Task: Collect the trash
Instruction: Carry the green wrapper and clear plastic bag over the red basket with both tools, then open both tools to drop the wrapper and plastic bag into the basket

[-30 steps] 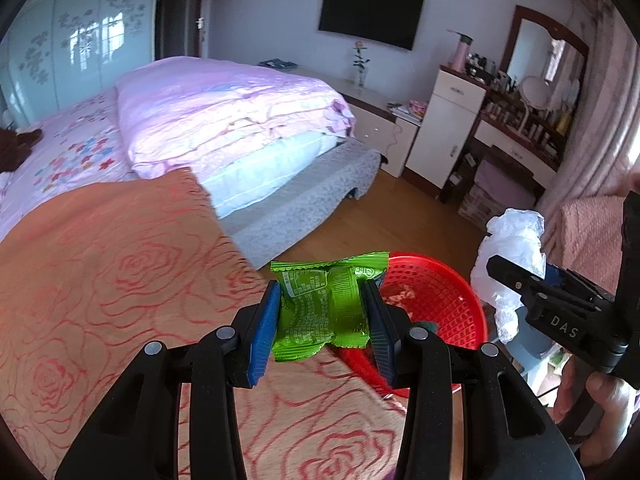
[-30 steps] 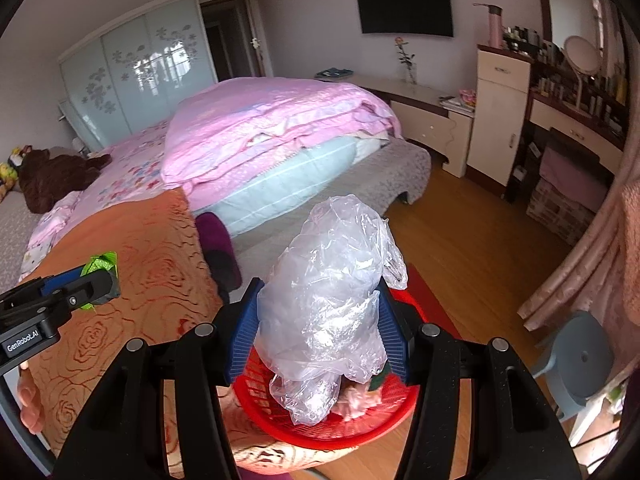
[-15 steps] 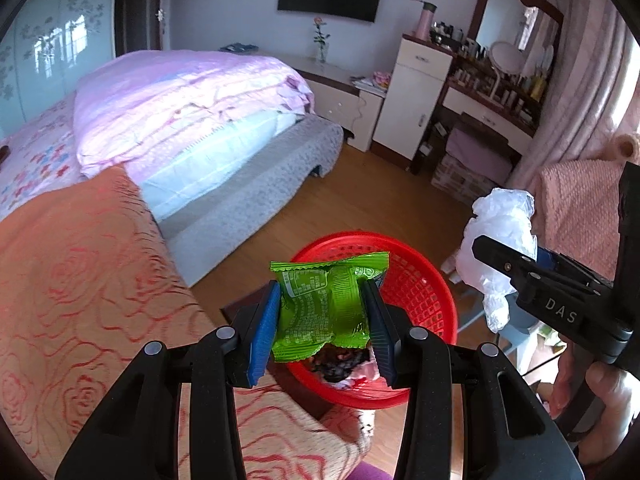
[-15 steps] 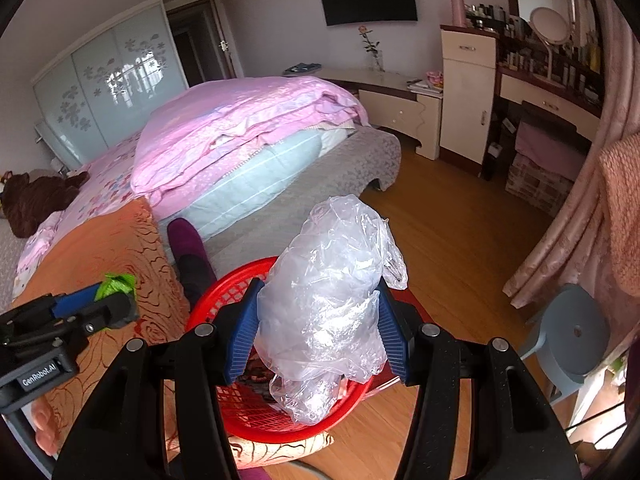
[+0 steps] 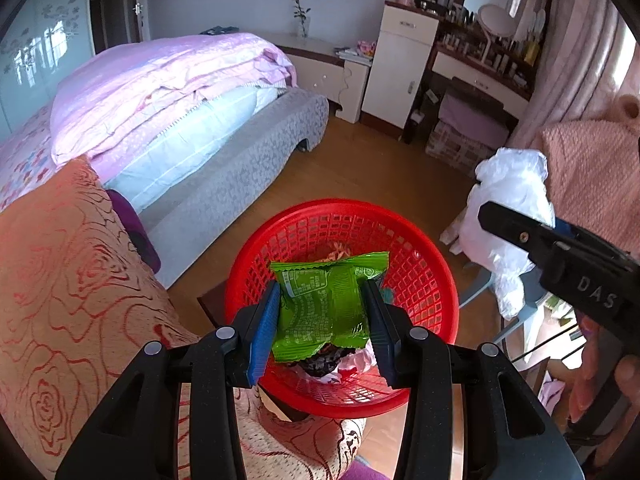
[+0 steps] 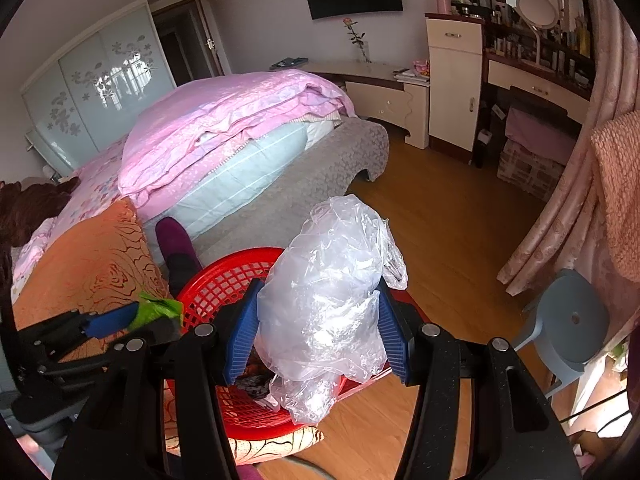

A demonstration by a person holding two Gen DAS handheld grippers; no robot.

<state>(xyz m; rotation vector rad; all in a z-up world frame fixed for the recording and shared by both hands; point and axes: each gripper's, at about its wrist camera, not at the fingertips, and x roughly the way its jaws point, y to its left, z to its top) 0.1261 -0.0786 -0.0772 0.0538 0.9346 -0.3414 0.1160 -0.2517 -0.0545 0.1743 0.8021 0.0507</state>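
Looks like the drop-off stage: both bits of trash are hovering over the round red plastic mesh basket (image 5: 424,264), which sits at the edge of the orange rose-patterned bedspread (image 5: 72,280). Next move is probably just letting the jaws spread so the stuff falls in. The left gripper (image 5: 323,312) is pinched partway closed on a crinkly green snack wrapper (image 5: 324,304), and the right gripper (image 6: 318,330), a bit wider, squeezes a scrunched clear plastic bag (image 6: 328,300) above the basket's rim

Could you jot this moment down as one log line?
left tongs: grip green wrapper | right tongs: grip plastic bag | both over red basket
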